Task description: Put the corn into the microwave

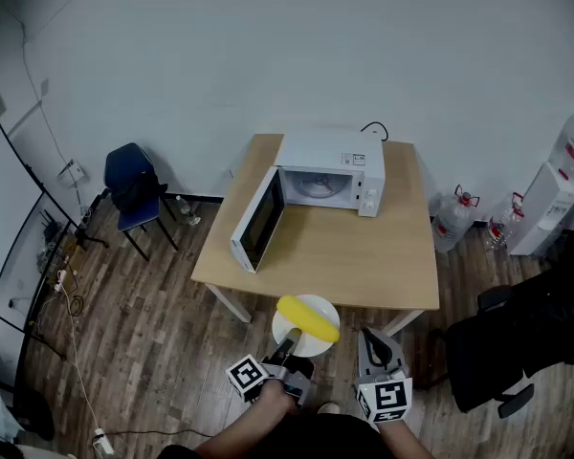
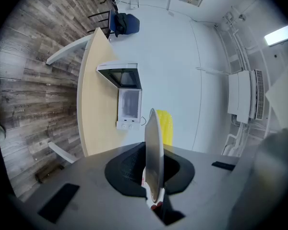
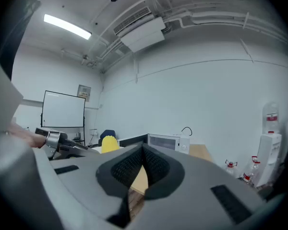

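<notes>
Table [image 1: 344, 266] is clear between its near edge and the white microwave [image 1: 330, 170] at the far side. The microwave door [image 1: 258, 220] hangs wide open to the left and the cavity looks empty. A black office chair [image 1: 517, 342] is at the right and a blue chair [image 1: 134, 185] at the left, with water jugs [image 1: 454, 220] by the wall. None of them is in the path. White plate [image 1: 318, 304] is held just short of the table's near edge, with the corn [image 1: 306, 318] lying on it. Left tool [image 1: 289, 352] is clamped on the plate rim. Right tool [image 1: 375, 347] is closed and empty. Done: door open, corn in hand. Left, probably: carry it in, set down, release.
</notes>
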### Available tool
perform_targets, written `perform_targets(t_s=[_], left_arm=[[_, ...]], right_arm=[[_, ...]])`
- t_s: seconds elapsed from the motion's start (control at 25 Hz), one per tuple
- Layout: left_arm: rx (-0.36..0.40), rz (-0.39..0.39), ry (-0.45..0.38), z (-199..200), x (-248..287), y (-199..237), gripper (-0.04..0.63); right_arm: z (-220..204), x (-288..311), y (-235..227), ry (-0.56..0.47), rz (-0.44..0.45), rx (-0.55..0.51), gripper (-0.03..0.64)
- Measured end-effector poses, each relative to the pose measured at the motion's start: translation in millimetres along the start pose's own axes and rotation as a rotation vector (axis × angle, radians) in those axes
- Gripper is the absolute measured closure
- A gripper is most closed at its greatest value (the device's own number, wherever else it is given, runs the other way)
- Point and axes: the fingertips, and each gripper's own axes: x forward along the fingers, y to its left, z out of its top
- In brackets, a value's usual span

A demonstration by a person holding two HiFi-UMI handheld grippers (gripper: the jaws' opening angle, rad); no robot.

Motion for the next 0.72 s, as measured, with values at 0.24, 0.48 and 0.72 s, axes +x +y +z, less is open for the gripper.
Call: perform_targets(t_s=[0.24,0.48,0.72], left_arm=[[-0.001,0.008,-0.016,-6,-5,3,0.577],[-0.014,-0.007,-0.033,-9,-1,0,0.577],[-0.009,0.003,-0.046,-9,0,1,0.577]], right_arm=[[1,-11,-8,-0.029,-0.005,0.067,0.557],[-3,-20,-13,-0.029,-0.013,0.057,0.557],[-7,-21,-14,-0.024,-0.005,0.066,0.557]])
